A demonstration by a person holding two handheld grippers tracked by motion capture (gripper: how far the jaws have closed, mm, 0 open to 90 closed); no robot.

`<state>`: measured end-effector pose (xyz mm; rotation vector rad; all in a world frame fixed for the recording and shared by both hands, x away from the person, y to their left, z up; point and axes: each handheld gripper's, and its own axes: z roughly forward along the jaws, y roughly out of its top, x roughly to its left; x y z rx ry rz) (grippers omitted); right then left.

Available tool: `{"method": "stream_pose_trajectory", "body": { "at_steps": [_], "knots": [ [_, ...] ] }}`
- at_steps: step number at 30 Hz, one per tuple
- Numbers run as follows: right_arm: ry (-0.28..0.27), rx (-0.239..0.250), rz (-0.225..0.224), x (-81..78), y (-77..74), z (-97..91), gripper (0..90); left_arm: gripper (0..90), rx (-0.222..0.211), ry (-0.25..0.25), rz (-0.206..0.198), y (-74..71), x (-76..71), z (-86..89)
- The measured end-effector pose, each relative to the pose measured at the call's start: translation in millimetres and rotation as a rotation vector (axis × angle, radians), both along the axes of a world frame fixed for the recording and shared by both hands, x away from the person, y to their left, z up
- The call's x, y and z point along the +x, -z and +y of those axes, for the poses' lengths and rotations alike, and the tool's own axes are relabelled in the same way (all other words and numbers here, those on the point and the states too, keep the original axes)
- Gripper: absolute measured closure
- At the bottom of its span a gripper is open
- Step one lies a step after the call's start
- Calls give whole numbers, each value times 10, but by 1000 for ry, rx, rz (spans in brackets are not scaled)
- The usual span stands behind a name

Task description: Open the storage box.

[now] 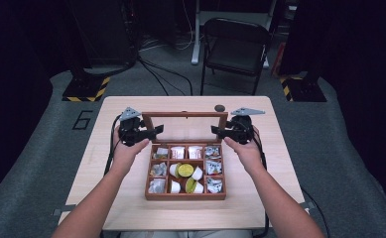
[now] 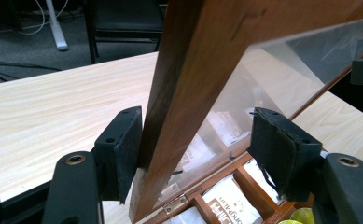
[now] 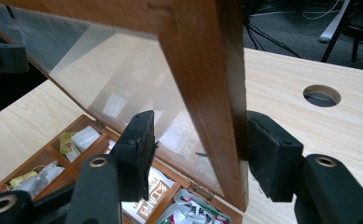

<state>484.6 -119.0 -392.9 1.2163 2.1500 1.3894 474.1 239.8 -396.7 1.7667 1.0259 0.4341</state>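
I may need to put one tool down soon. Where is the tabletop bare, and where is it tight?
Bare tabletop lies left of the wooden box, right of it, and in a strip along the near edge. Behind the raised lid is a narrower strip with a round hole. The box compartments are packed.

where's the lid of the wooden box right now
In the high view the wooden-framed clear lid stands raised at the far edge of the compartmented wooden box, mid-table, between the left gripper and the right gripper at its side rails.
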Motion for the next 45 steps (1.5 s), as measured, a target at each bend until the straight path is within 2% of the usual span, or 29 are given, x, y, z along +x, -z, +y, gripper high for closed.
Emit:
{"method": "stream_pose_trajectory", "body": {
  "at_steps": [3, 7, 13, 20, 25, 31, 33, 36, 38, 42, 45],
  "knots": [
    [-2, -4, 13, 21, 42, 2, 445, 349, -8, 3, 6, 51, 20, 8],
    [-7, -11, 3, 37, 63, 7, 442, 349, -11, 3, 19, 110, 38, 11],
    [-4, -9, 10, 39, 130, 9, 442, 349, -13, 4, 38, 151, 51, -6],
    [8, -17, 36, 53, 237, -5, 448, 348, -2, 4, 37, 187, 72, -14],
    [7, -22, 26, 68, 251, -15, 465, 347, 22, -1, 48, 219, 90, -27],
    [10, -26, 22, 77, 247, -6, 476, 347, 23, -3, 54, 235, 106, -21],
    [7, -20, 23, 83, 251, -9, 480, 347, 34, -3, 70, 279, 116, -21],
    [8, -18, 22, 90, 252, -15, 484, 350, 22, -10, 67, 323, 111, -7],
    [12, -12, 27, 92, 253, -14, 486, 354, 16, -16, 98, 405, 110, 21],
    [14, -6, 27, 105, 258, -17, 490, 361, 14, -19, 106, 493, 118, 35],
    [16, -5, 23, 118, 261, -21, 491, 375, 22, -18, 93, 539, 139, 32]
  ]
}}
